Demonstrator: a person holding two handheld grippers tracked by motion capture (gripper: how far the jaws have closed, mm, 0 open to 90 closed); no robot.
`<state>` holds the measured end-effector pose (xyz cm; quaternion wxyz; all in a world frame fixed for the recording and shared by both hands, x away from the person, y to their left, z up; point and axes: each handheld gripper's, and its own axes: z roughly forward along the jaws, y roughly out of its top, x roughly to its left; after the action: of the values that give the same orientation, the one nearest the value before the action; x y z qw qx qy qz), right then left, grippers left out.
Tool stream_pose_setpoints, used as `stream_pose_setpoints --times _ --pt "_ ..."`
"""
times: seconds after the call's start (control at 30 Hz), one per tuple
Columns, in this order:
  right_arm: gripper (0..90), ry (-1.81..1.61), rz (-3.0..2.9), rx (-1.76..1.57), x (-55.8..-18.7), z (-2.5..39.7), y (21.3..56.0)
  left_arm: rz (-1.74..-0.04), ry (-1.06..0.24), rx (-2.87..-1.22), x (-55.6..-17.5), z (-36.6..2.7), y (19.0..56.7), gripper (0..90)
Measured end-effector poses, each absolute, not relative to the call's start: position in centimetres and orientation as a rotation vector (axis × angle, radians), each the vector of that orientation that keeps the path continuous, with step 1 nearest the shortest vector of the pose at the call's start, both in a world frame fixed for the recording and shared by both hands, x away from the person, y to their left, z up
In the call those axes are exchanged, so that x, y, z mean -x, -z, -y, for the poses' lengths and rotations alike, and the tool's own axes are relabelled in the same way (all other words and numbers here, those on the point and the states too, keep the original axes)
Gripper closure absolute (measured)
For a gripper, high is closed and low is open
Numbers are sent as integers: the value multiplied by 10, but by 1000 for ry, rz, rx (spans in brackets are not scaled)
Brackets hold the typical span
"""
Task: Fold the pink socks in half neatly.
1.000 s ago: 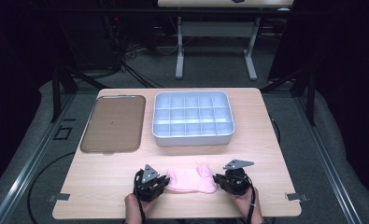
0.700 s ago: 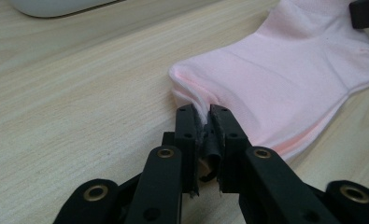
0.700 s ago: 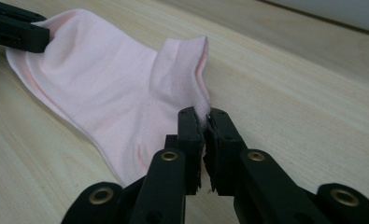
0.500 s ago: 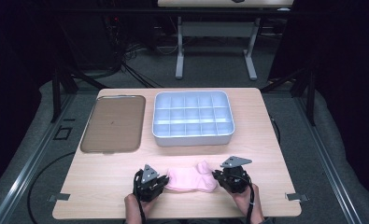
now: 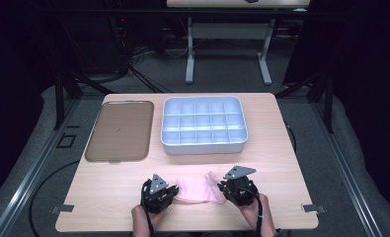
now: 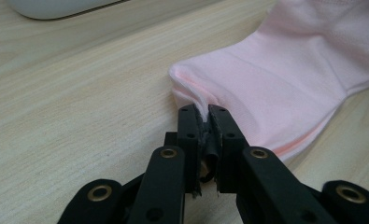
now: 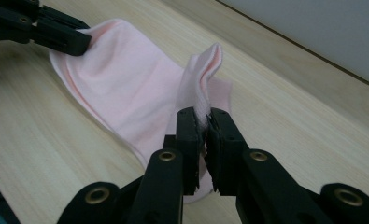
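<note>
Dark floor surrounds our pale wooden desk (image 5: 108, 197). At its near edge, our left gripper (image 6: 202, 116) has its fingers closed on one end of the pink sock (image 5: 197, 190). That sock lies flat between both sets of fingers. Our right gripper (image 7: 204, 120) pinches the other end, lifting a small fold.

Pink sock (image 6: 285, 88) edge hidden between left tongs (image 6: 202, 112).

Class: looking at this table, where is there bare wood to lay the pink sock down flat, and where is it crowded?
Bare: the near-left corner of the table, and the strip right of the divided bin. Crowded: the back, taken by the bin and brown tray.
</note>
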<state>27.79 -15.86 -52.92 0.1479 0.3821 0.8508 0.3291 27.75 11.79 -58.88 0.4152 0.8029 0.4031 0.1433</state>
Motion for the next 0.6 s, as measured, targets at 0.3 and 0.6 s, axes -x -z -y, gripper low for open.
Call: stream_pose_setpoints --times 0.3,0.6 --pt "830 -1013 -2525 -1052 -281 130 524 -1015 -341 -2015 -278 -118 589 837" --pt "831 -1033 -2621 -954 -294 96 532 -1010 -334 -2018 -279 -118 589 843"
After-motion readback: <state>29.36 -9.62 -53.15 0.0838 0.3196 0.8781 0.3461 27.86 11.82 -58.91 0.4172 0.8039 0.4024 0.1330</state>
